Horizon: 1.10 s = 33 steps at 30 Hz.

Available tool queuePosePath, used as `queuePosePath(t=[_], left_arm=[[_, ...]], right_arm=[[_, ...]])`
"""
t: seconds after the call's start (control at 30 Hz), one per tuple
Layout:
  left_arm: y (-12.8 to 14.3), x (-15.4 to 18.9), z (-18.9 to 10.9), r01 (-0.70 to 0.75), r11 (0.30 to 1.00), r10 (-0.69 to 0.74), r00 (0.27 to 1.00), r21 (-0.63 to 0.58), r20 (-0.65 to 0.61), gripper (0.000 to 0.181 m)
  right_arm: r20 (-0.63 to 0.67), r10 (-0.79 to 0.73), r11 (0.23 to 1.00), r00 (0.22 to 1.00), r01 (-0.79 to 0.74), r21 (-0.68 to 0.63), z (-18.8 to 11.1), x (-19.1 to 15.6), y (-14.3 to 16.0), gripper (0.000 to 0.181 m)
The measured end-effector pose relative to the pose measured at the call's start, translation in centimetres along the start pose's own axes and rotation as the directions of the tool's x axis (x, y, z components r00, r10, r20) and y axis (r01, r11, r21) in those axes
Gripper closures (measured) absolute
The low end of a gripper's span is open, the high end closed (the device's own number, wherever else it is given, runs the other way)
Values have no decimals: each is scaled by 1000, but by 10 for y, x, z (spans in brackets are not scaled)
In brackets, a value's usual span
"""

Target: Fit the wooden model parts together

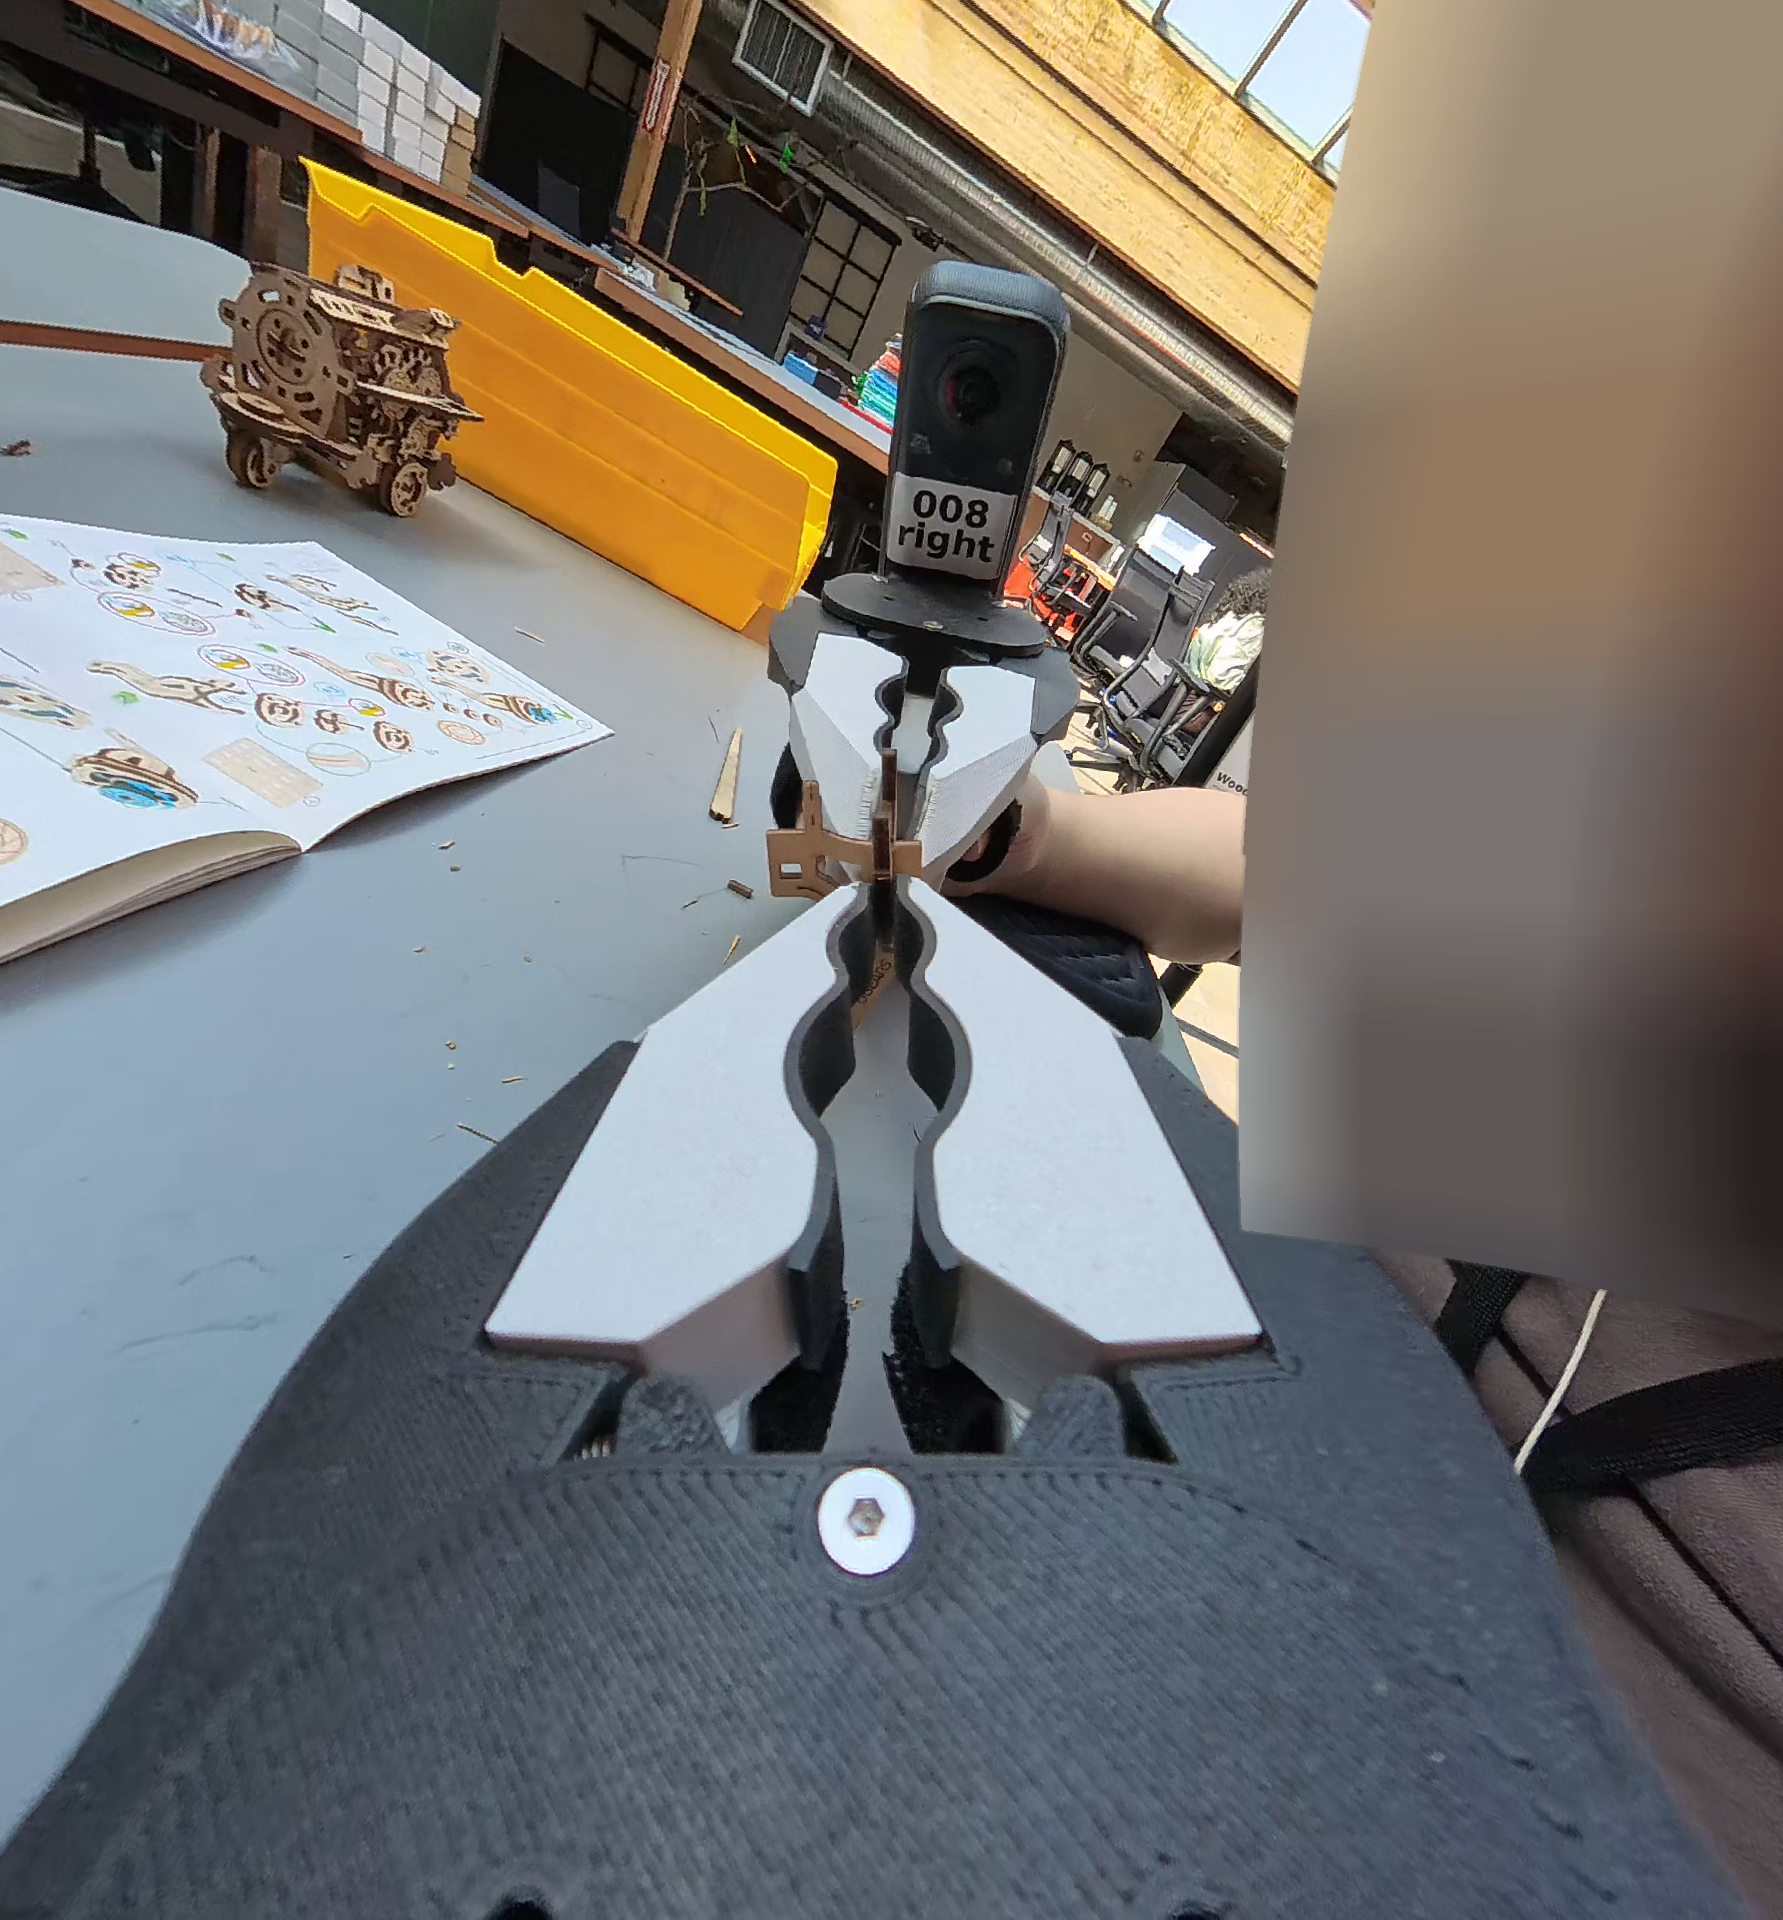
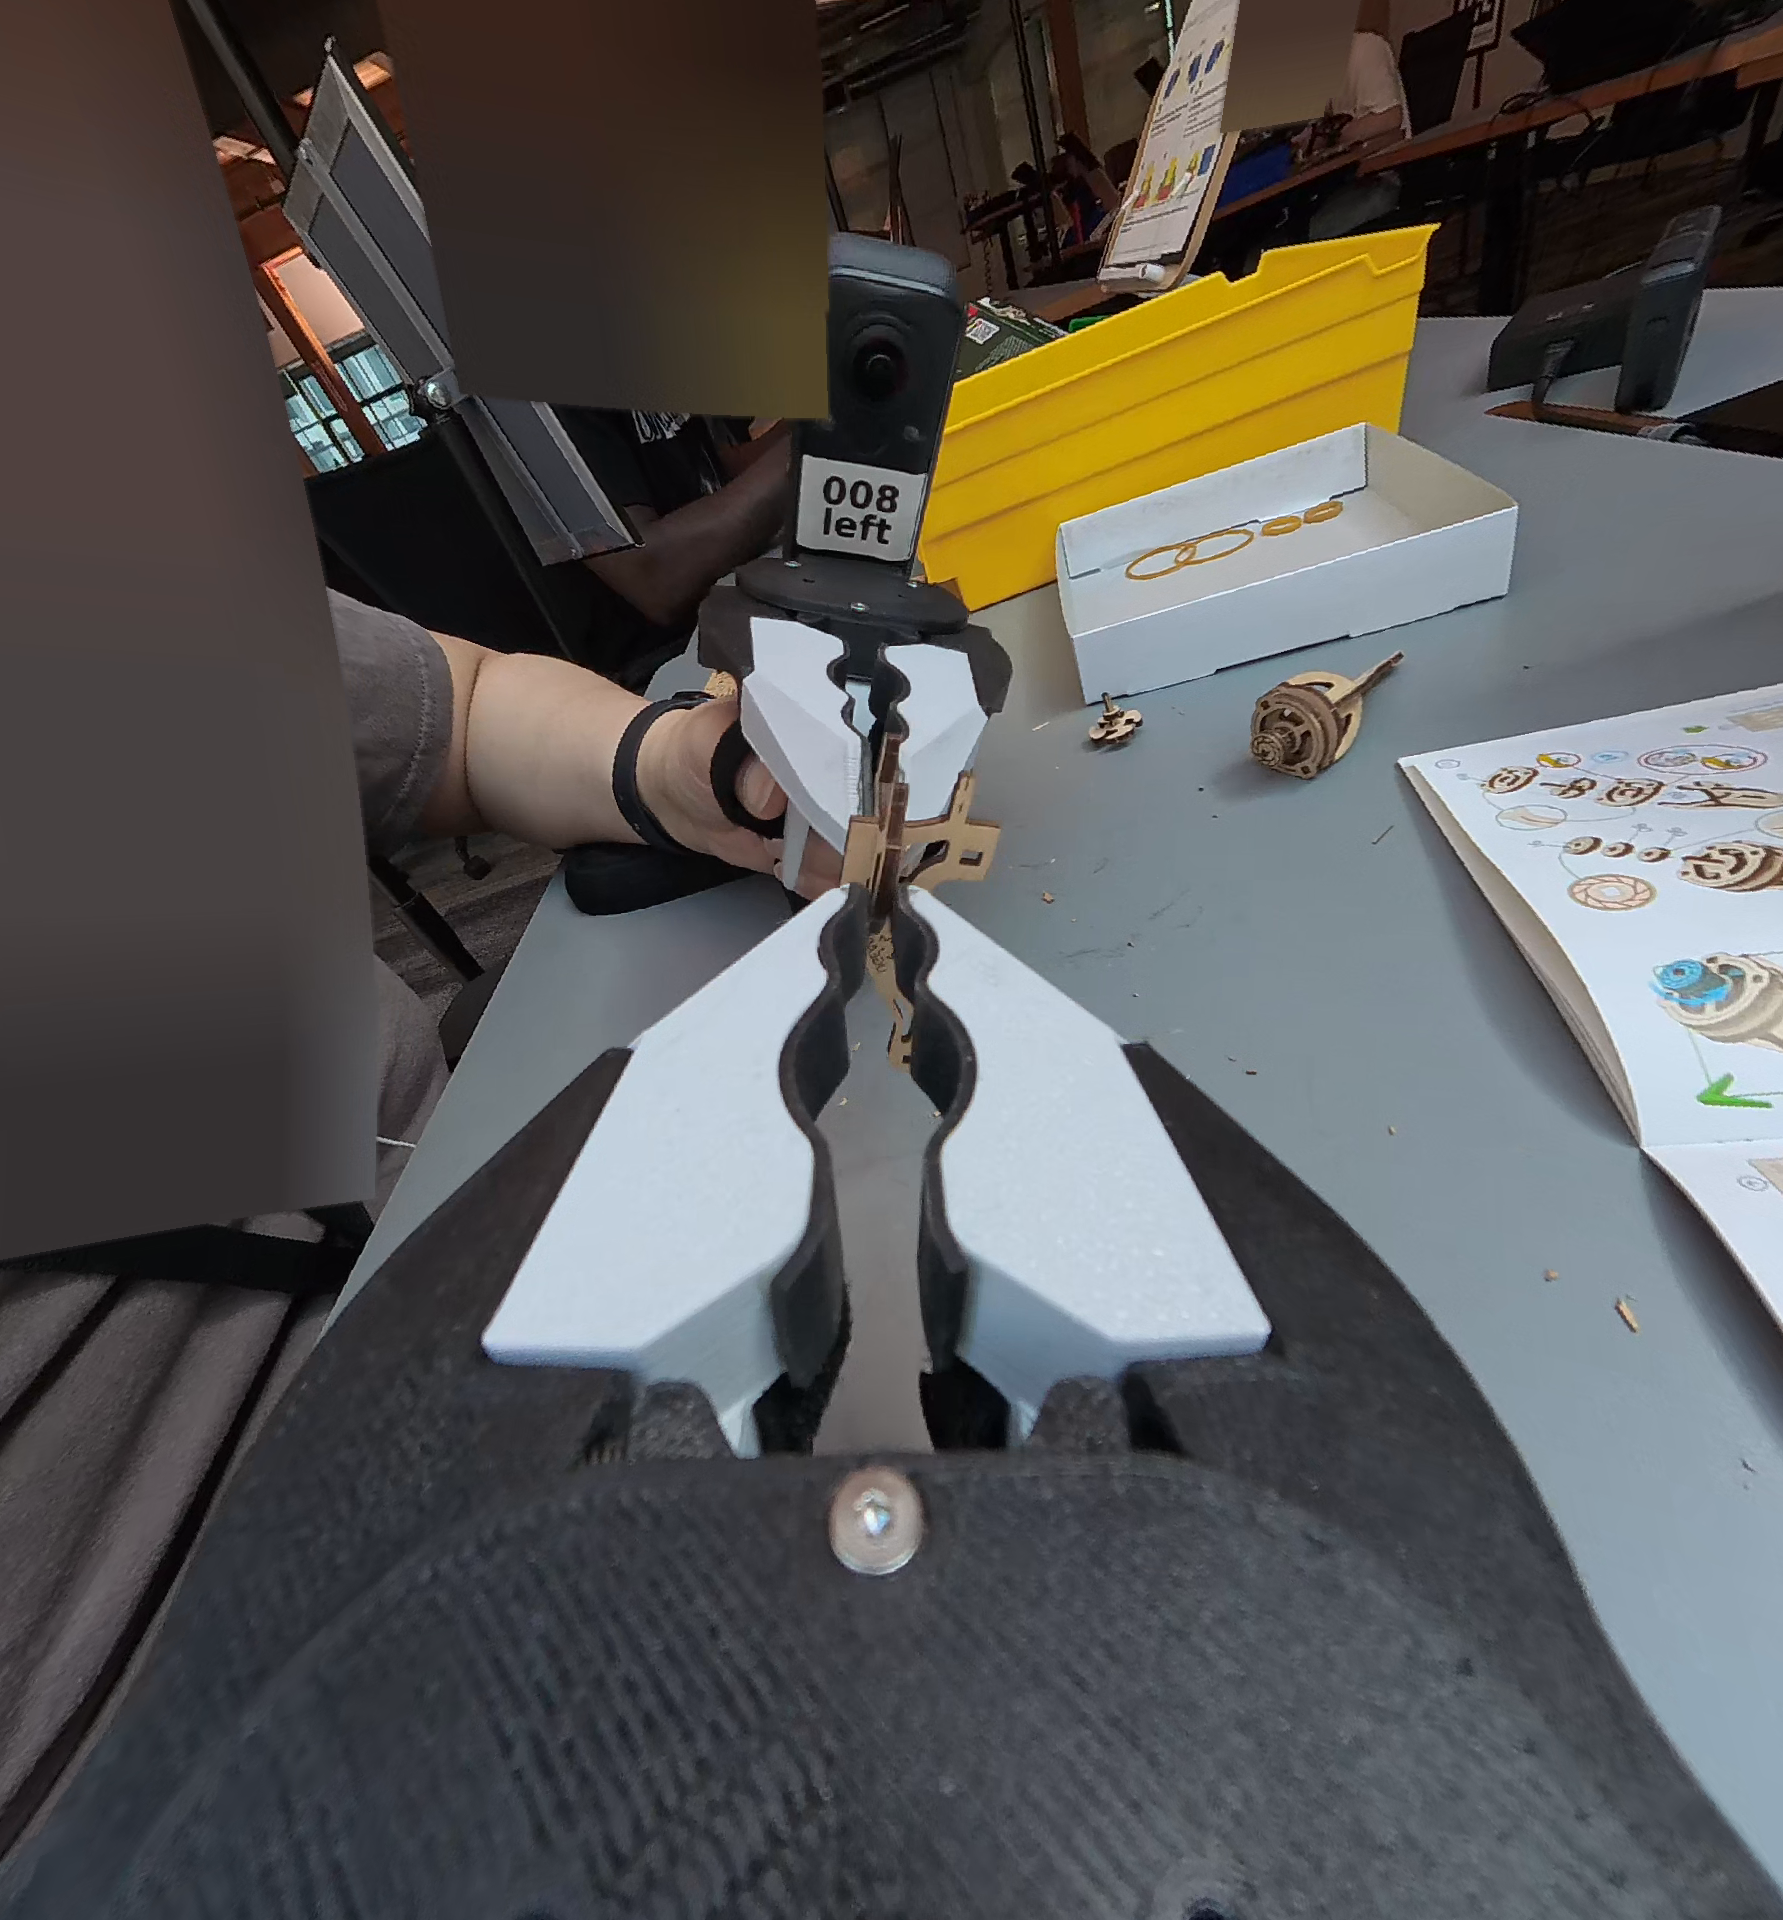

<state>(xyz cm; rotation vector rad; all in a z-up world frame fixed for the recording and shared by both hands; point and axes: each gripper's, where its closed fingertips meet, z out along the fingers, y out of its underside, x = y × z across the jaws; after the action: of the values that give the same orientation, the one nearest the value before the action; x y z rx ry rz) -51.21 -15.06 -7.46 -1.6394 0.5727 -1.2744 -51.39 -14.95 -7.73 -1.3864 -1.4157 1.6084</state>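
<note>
My two grippers face each other tip to tip above the grey table (image 1: 243, 1143). My left gripper (image 1: 879, 891) is shut on a thin flat wooden part (image 1: 869, 982), seen edge on between its fingers. My right gripper (image 2: 876, 896) is shut on a thin wooden strip (image 2: 895, 1003). Where the two parts meet, a cross-shaped wooden piece (image 1: 802, 847) sticks out sideways; it also shows in the right wrist view (image 2: 960, 840). I cannot tell which held part it belongs to. The right gripper (image 1: 892, 821) appears opposite in the left wrist view, the left gripper (image 2: 882, 821) opposite in the right wrist view.
An open instruction booklet (image 1: 191, 707) (image 2: 1676, 935) lies on the table. A built wooden model (image 1: 336, 384) stands by a yellow bin (image 1: 596, 405) (image 2: 1178, 395). A white box (image 2: 1406, 582) holds rubber bands. A round wooden subassembly (image 2: 1302, 722) and a small wooden part (image 2: 1108, 722) lie near it. Both grippers' tips are close together, under 4 cm apart. From either gripper's tips it is about 20 cm to the round wooden subassembly (image 2: 1302, 722).
</note>
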Motion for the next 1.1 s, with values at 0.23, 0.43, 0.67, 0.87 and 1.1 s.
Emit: queuePosePath(t=[0.23, 0.43, 0.67, 0.87, 1.1], left_arm=[[-2, 2, 0, 54, 998, -54, 998, 15, -33, 181], [-4, 2, 0, 59, 998, -58, 998, 28, -33, 181], [-5, 4, 1, 56, 998, -55, 997, 25, -46, 179], [-3, 5, 4, 49, 999, -49, 998, 14, -51, 180], [-3, 3, 4, 51, 999, -50, 998, 19, -38, 181]], right_arm=[[28, 23, 1000, 999, -23, 6, 0, -2, -1, 178], [30, 38, 999, 999, -38, -9, 1, -2, 1, 179], [68, 99, 995, 993, -101, 21, -3, -3, -4, 180], [90, 135, 989, 987, -140, 47, -5, -2, -9, 180], [108, 186, 980, 977, -192, 50, -4, 0, -9, 180]])
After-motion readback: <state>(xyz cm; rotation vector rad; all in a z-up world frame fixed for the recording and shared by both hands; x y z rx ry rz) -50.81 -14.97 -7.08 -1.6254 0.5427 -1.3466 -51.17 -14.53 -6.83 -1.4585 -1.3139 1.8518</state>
